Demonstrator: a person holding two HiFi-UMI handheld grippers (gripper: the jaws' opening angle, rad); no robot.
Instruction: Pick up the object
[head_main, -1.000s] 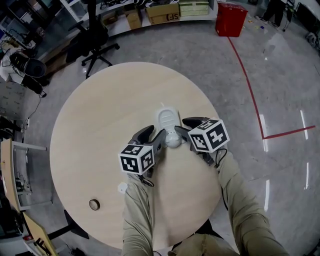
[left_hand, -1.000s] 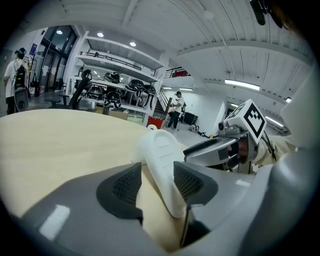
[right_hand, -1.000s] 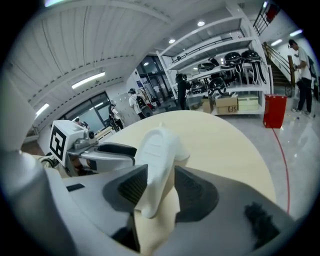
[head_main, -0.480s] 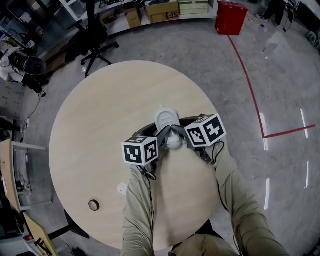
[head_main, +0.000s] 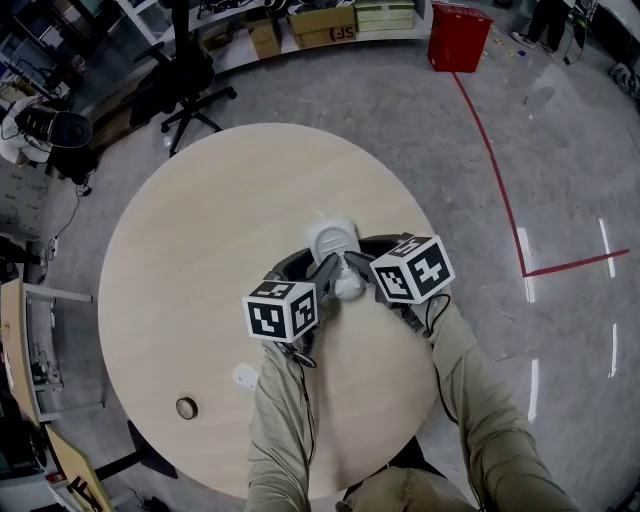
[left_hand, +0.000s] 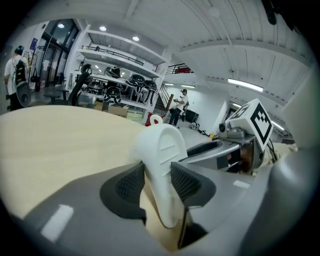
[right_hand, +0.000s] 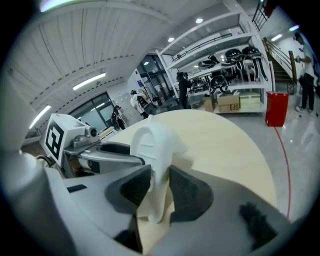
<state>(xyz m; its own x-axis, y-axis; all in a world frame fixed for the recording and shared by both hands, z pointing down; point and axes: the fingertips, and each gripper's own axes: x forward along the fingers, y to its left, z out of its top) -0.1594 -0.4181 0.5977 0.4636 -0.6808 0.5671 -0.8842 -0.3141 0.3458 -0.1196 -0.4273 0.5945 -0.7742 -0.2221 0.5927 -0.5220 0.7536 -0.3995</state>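
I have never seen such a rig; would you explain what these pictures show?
A person holds a hand tool with two fingers in each hand. One picture comes from a head camera looking down at a round table. The other two come from cameras riding on the left gripper and right gripper. A white plastic object rests on the table; both grippers' fingers are closing on it, pads touching its sides. A small white piece and a dark ring lie to the person's left.
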